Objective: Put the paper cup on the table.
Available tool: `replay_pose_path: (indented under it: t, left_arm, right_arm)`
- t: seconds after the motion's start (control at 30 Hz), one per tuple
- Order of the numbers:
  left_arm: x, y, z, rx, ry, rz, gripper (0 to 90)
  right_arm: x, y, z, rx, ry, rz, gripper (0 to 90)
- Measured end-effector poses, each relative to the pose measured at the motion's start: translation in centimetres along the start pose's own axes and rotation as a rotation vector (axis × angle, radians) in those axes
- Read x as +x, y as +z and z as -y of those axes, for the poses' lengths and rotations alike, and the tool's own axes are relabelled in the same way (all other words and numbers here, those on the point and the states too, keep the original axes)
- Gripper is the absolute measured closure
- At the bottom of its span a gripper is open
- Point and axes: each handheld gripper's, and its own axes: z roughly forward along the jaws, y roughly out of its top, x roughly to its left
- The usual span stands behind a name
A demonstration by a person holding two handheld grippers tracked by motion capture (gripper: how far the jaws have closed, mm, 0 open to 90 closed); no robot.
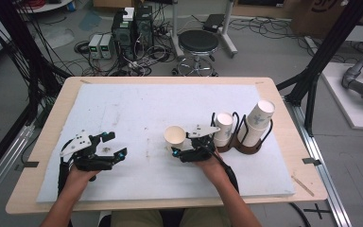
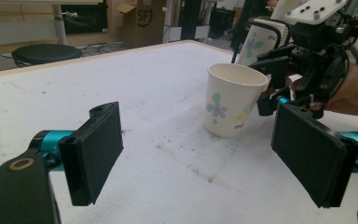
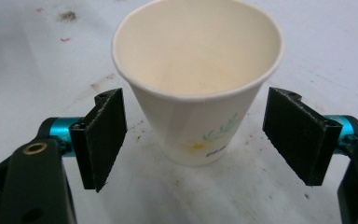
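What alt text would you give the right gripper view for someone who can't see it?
An empty paper cup with a small flower print stands upright on a stained white table cover, between the two open black jaws of the right hand-held gripper. Neither jaw touches the cup.

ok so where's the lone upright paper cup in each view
high view: paper cup at table centre, just left of the right hand-held gripper.
left gripper view: right of centre, beside that gripper.
right gripper view: centre, between the open jaws.
Shared landmark: the cup's flower print.
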Motion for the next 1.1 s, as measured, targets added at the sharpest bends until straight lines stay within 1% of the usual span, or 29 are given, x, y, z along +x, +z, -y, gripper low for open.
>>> replay_pose_path:
  t: [0.07, 0.17, 0.23, 0.33, 0.43, 0.5, 0.57, 0.67, 0.83, 0.9, 0.97, 1.0, 1.1]
  left_arm:
    - [0.0, 0.0, 0.0, -0.001, -0.001, 0.0, 16.5]
    - [0.0, 0.1, -0.2, -0.001, -0.003, -0.006, 16.5]
    - [-0.1, 0.1, -0.4, -0.013, -0.022, -0.016, 15.9]
    - [-0.1, 0.2, -0.6, -0.025, -0.037, -0.005, 15.7]
    - [-0.2, 0.3, -0.6, -0.023, -0.03, -0.005, 15.6]
    - [-0.3, 0.3, -0.6, -0.022, -0.025, 0.003, 15.7]
    - [-0.3, 0.2, -0.6, -0.025, -0.025, 0.01, 15.8]
    - [-0.4, 0.2, -0.7, -0.026, -0.02, 0.008, 16.0]
    - [-0.4, 0.1, -0.7, -0.029, -0.022, 0.005, 16.3]
    - [-0.4, 0.1, -0.7, -0.032, -0.02, 0.007, 16.3]
    - [-0.5, 0.0, -0.7, -0.042, -0.021, 0.006, 16.3]
    - [-0.5, 0.0, -0.8, -0.043, -0.014, 0.007, 16.3]
    - [-0.5, -0.1, -0.8, -0.048, -0.014, 0.003, 16.3]
  right_arm:
    - [-0.1, -0.6, 0.2, -0.009, 0.0, 0.003, 22.2]
    - [-0.2, -1.9, 0.6, -0.035, 0.012, -0.002, 22.2]
    - [-0.2, -2.8, 0.8, -0.057, 0.015, -0.006, 22.2]
    - [-0.1, -4.3, 1.1, -0.094, 0.008, -0.005, 22.2]
    - [0.1, -5.9, 1.1, -0.12, -0.012, -0.003, 22.2]
    - [0.2, -7.0, 1.2, -0.14, -0.03, 0.003, 22.1]
    - [0.0, -8.1, 1.3, -0.166, -0.028, 0.003, 22.2]
    - [-0.3, -9.4, 1.8, -0.199, -0.024, 0.009, 22.2]
    - [-0.9, -11.2, 2.9, -0.215, -0.005, 0.035, 22.2]
    - [-1.2, -11.7, 3.3, -0.225, -0.004, 0.048, 22.2]
    - [-1.4, -12.2, 3.7, -0.228, 0.007, 0.061, 22.2]
    - [-1.5, -12.4, 3.8, -0.23, 0.007, 0.068, 22.2]
    - [-1.5, -13.0, 4.1, -0.238, 0.017, 0.083, 22.2]
